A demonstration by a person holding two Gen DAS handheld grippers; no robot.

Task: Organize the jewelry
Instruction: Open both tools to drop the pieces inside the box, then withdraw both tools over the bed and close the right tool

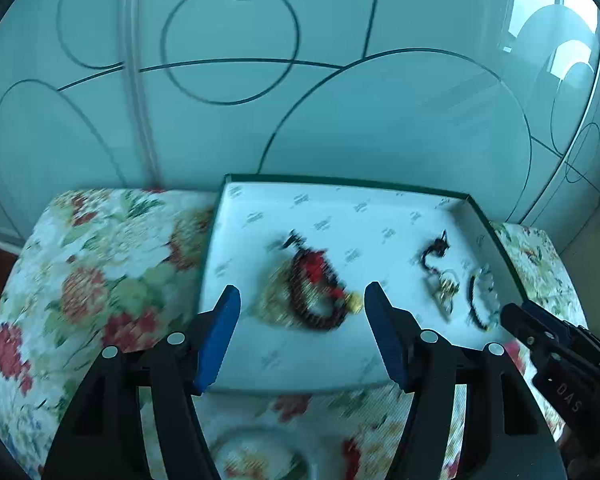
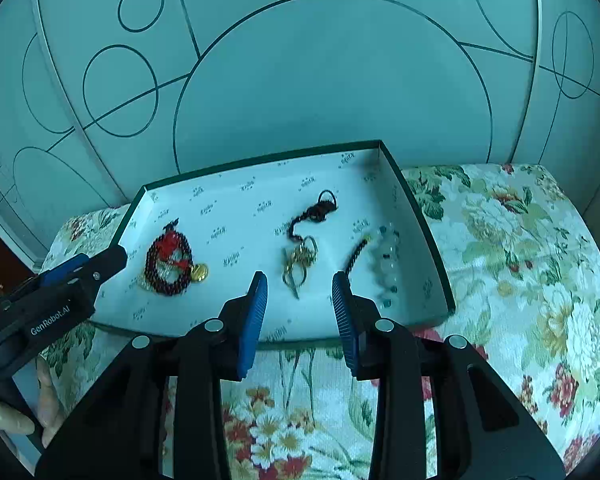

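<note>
A shallow green-edged box [image 1: 480, 216] [image 2: 420, 216] with a white lining lies on a floral cushion. In it lie a dark red bead bracelet with red tassel and gold charm [image 1: 316, 292] [image 2: 170, 264], a gold piece on a dark cord [image 1: 440, 276] [image 2: 302, 252], and a dark and pale bead strand [image 1: 482, 296] [image 2: 380, 260]. My left gripper [image 1: 302, 300] is open, just short of the red bracelet. My right gripper [image 2: 300, 284] is open near the box's front, between the gold piece and the bead strand. Each gripper shows in the other's view [image 1: 540, 332] [image 2: 80, 276].
The floral cushion [image 1: 100, 280] [image 2: 520, 260] carries the box. A pale cabinet front with circle patterns [image 1: 300, 80] [image 2: 320, 80] stands right behind it. A dark wooden edge [image 2: 0, 264] is at the left.
</note>
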